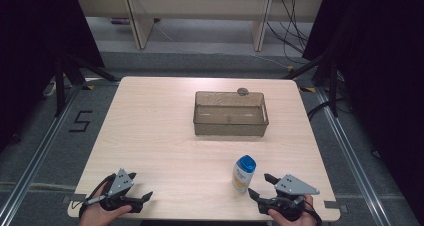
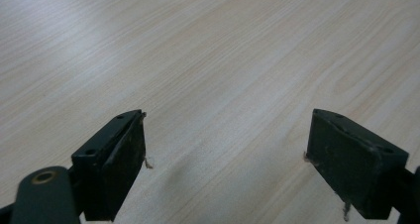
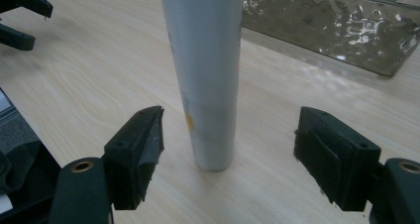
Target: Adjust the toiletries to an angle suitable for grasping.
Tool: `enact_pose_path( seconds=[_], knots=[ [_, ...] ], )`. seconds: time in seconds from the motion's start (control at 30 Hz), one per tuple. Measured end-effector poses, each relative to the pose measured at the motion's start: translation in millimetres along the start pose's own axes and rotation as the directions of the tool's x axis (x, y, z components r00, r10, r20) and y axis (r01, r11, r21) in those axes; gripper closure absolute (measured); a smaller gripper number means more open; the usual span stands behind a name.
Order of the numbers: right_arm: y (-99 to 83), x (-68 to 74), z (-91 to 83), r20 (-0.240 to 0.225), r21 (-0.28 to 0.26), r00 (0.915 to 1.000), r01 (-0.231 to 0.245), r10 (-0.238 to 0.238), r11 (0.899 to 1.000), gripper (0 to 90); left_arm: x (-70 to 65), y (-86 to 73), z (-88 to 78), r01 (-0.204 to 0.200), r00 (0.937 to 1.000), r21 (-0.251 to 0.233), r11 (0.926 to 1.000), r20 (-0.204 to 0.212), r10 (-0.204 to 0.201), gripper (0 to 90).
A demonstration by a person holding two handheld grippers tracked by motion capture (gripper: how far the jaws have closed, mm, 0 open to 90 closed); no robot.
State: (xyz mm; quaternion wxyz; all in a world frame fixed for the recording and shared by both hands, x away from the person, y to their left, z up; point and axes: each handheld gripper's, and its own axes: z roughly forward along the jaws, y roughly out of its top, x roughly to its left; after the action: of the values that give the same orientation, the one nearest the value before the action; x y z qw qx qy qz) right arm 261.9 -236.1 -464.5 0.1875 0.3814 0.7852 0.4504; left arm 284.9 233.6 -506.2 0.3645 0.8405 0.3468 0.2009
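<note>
Right tongs [image 1: 260, 185] set wide around an upright bottle [image 1: 244, 174], not yet closed on it.

The white bottle with the blue cap is seen standing on the counter [image 1: 160, 131] near its front edge, right of centre; in the right gripper view its lower body [image 3: 208, 85] rises between the two jaws with a gap on each side. A good grasp is judged to need the tongs centred on the body and closed evenly, so that the bottle is not pushed over by one jaw. The left tongs [image 1: 140, 186] are held wide and empty over bare counter at the front left, well apart. A clear, empty bin [image 1: 230, 114] stands farther back, beyond the bottle; nothing is seen between the two.
</note>
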Motion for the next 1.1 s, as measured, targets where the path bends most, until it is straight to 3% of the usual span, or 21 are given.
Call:
enact_pose_path(
  seconds=[0.4, 0.77, 0.83, 1.1],
  knots=[
    [5.7, 4.1, 13.3, -0.006, -0.01, 0.9991, 0.042, -0.043, 0.999, 28.4, 0.4, 0.1, -0.5, -0.006, 1.0, 0.006, 1.0, 0.007, 0.006, 14.8],
    [9.3, 4.4, 23.2, -0.008, -0.016, 0.9987, 0.051, -0.051, 0.999, 28.8, 0.4, 0.0, 0.1, -0.001, 1.0, -0.003, 1.0, 0.002, 0.001, 14.8],
    [10.2, 5.8, 26.7, -0.028, -0.021, 0.9991, 0.032, -0.032, 0.999, 29.0, 0.6, 0.0, 0.1, -0.001, 1.0, -0.003, 1.0, 0.001, 0.001, 14.8],
    [15.2, 5.4, 36.3, -0.021, -0.028, 0.9984, 0.052, -0.052, 0.998, 30.4, 1.0, 0.1, -0.4, -0.008, 1.0, 0.002, 1.0, 0.0, 0.008, 14.8]
  ],
)
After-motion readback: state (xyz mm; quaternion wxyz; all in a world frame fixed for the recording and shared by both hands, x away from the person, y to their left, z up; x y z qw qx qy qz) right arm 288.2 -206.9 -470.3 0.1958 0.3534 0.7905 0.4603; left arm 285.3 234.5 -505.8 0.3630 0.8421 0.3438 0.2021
